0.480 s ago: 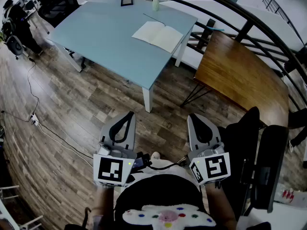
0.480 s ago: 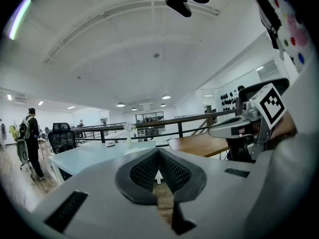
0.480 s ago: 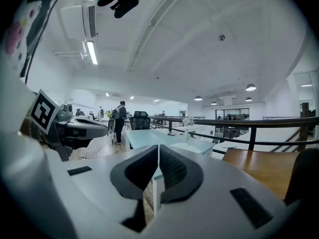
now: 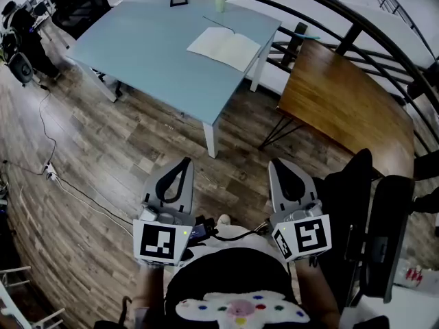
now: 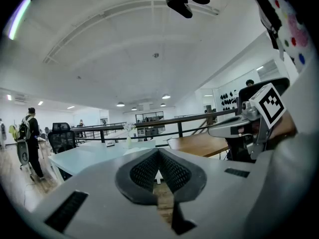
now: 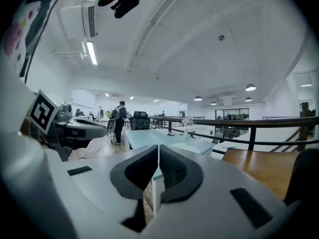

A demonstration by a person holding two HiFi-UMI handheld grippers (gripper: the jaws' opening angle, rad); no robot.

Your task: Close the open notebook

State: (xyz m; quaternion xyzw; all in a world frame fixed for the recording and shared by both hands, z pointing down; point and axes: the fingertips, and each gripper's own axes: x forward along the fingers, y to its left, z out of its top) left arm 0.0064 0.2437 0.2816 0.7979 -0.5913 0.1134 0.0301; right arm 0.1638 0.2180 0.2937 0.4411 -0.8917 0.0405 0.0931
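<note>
The open notebook [image 4: 225, 48] lies flat, pages up, in the upper middle of the head view, on the pale blue counter [image 4: 144, 46]; it sits close to the counter's right-hand edge, with a thin dark line just above its upper page. Higher in the frame a small pale bottle [image 4: 220, 3] and a small dark-framed square [image 4: 180, 0] stand near the far edge, apart from the notebook; a broad stretch of blue surface spreads to the notebook's left.

Right of the counter there is a narrow gap, then a brown wooden table [image 4: 343, 101] set along a dark curved railing [image 4: 348, 40]. Below the counter's near corner and its white leg [image 4: 211, 142], wood-plank floor [image 4: 103, 149] opens wide toward the bottom of the frame, crossed at the left by a thin cable [image 4: 68, 187]; a black chair [image 4: 374, 218] stands just beside the right gripper at lower right.

The left gripper [image 4: 184, 164] and right gripper [image 4: 276, 168] sit side by side low in the frame, well apart from counter and notebook, both pointing up the frame. In the left gripper view the left gripper [image 5: 158, 152] has its jaws closed together, ribbed black pads [image 5: 144, 171] meeting at the tip, nothing between them; in the right gripper view the right gripper [image 6: 158, 147] shows the same, pads [image 6: 172, 171] drawn together and empty.
</note>
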